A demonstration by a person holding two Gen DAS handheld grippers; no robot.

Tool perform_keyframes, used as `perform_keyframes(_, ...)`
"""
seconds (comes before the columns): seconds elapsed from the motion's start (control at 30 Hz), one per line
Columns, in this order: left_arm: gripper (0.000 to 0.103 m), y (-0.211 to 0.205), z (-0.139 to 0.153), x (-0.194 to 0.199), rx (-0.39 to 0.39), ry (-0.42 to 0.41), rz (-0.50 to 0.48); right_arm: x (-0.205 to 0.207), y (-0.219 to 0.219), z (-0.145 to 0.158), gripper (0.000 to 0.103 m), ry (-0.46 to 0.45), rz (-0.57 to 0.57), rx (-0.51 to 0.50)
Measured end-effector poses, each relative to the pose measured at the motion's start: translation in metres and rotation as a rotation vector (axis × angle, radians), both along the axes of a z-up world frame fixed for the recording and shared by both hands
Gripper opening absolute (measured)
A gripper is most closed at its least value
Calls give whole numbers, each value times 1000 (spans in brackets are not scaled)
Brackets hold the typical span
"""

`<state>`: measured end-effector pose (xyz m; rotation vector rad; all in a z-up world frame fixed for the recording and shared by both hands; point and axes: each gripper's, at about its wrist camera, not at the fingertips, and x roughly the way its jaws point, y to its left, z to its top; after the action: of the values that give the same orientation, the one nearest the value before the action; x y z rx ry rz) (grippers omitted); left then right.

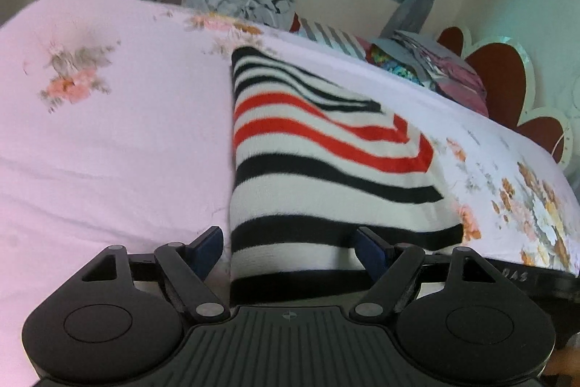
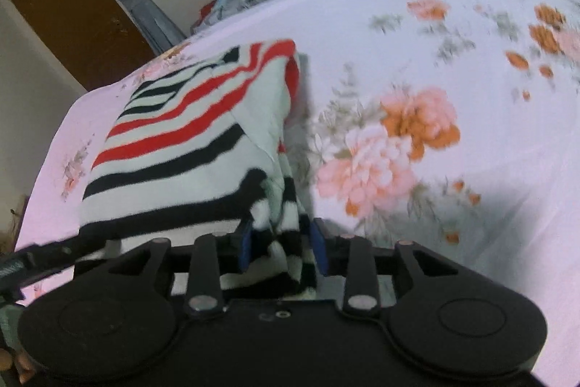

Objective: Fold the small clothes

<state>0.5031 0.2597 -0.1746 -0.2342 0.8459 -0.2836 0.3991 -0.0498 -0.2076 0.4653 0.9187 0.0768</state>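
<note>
The striped top (image 1: 326, 147) lies folded into a narrow panel on the floral sheet (image 1: 108, 133), near the bed's front edge; final folds likely remain. The left gripper (image 1: 290, 242) stands wide, holding nothing. The right gripper (image 2: 282, 242) is part-open around a bunched corner, grip uncertain. Left and right of the top, the sheet is bare.
</note>
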Motion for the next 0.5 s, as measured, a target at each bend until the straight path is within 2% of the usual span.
perform_keyframes(0.03, 79, -1, 5, -2, 4, 0, 5, -2, -1, 1, 45, 12, -9, 9)
perform_keyframes(0.13, 97, -4, 22, -16, 36, -21, 33, -16, 0, 20, 57, -1, -16, 1)
perform_keyframes(0.2, 103, -7, 36, -30, 62, -51, 46, -33, 2, 36, 73, -52, 0, -8)
perform_keyframes(0.33, 103, -18, 59, -59, 131, -31, 81, -67, 0, 65, 81, -107, 48, -1)
perform_keyframes(0.4, 103, -25, 68, -76, 181, -2, 94, -87, -2, 75, 90, -124, 73, 16)
perform_keyframes(0.5, 103, -32, 83, -112, 240, -25, 109, -120, -7, 92, 92, -149, 120, 18)
